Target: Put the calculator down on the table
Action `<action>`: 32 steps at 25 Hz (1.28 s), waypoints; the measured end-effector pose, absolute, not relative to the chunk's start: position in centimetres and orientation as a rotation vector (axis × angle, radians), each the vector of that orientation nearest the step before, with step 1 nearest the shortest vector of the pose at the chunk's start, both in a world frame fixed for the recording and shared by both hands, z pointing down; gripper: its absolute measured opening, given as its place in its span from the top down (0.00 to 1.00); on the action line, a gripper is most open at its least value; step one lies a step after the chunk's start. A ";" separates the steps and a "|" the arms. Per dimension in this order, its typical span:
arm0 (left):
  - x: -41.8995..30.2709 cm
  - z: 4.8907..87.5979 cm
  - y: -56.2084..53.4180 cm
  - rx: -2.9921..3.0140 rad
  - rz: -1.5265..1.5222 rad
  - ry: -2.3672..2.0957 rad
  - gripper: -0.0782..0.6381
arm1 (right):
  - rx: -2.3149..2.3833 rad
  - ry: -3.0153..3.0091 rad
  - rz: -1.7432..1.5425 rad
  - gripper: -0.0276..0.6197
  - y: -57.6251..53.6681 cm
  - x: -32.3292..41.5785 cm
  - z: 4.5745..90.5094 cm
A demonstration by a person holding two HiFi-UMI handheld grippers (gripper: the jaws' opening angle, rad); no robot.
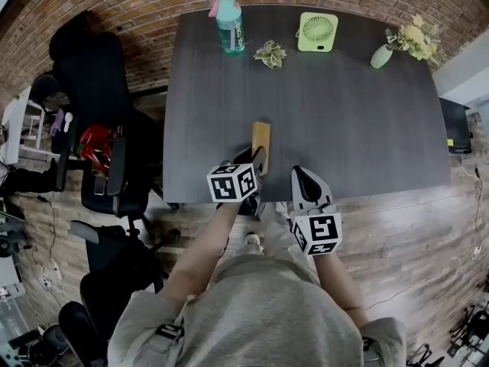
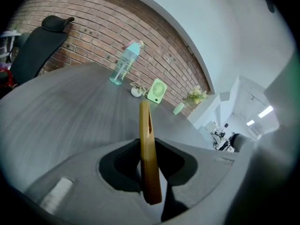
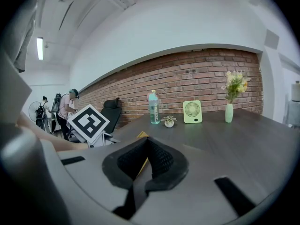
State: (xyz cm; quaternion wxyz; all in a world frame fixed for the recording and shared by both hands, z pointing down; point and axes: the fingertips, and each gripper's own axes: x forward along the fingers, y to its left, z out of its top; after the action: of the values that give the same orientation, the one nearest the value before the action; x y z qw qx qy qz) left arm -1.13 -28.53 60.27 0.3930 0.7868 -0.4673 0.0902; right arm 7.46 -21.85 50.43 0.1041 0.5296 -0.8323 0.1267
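The left hand-held gripper [image 1: 254, 161] clamps the calculator [image 2: 146, 125] edge-on over the tabletop [image 1: 344, 113]. The right hand-held gripper [image 3: 149, 159] is clenched, empty.

**Operator and hand-held rig: appearance**

Clothing: grey short-sleeved T-shirt [image 1: 263, 312]. A grey strap [image 1: 170, 332] with a black buckle lies at the left shoulder.

Left gripper [image 1: 258, 161]: pale grey moulded shell, black pads [image 2: 119, 165] set in a rounded recess. At its near end is a white cube [image 1: 231, 183] with black square markers on its faces.

Right gripper [image 1: 306, 178]: matching pale grey shell with black, finely ribbed pads [image 3: 161, 159]. It has dark slots in the shell and a like marker cube [image 1: 319, 233] at its near end.
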 end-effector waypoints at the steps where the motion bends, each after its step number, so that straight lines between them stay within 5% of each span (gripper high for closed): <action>1: -1.1 60.4 -28.6 1.988 0.225 -1.187 0.77 | 1.563 -2.454 0.373 0.95 -21.8 7.5 50.4; 32: -4.4 63.5 -28.7 1.912 0.388 -1.323 0.67 | 1.590 -2.453 0.355 0.95 -21.1 7.3 49.7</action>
State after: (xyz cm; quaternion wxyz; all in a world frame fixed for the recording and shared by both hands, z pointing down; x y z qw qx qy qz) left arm -4.39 -28.75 63.55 0.3823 0.7495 -0.5185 0.1523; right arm 7.32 -21.11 49.66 0.0983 0.5372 -0.8290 0.1201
